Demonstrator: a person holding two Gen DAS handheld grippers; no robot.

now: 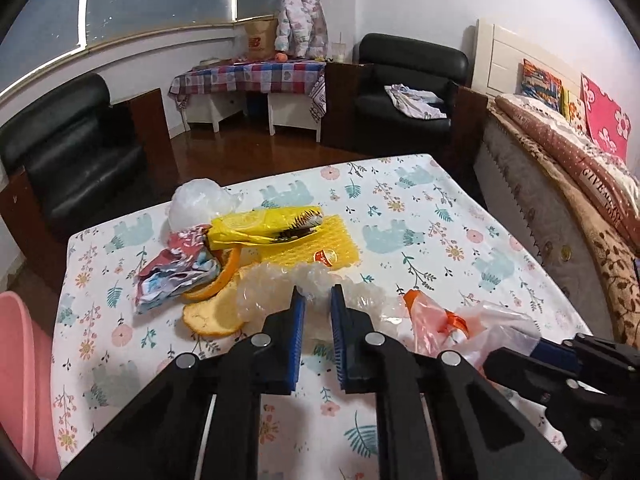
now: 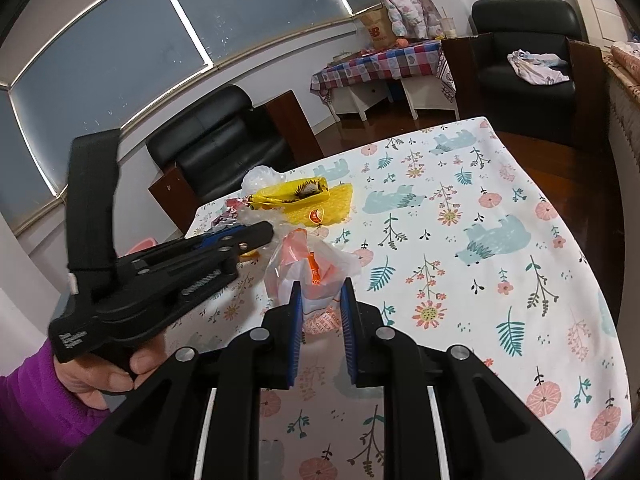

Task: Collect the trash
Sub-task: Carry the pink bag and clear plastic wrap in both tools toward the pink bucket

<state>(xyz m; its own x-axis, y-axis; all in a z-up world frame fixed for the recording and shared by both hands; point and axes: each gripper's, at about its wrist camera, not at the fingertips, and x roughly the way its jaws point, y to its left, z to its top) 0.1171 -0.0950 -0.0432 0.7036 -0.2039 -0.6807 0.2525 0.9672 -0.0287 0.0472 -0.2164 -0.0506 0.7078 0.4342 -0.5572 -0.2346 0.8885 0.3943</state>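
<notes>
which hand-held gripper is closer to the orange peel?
Left. The left hand-held gripper sits just right of the orange peel, pads on clear plastic wrap. The right hand-held gripper is farther right, at the orange-and-white bag.

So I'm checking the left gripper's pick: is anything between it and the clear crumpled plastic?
Nothing visible. The left gripper has its blue pads on either side of the clear crumpled plastic, with the orange peel off to its left.
</notes>
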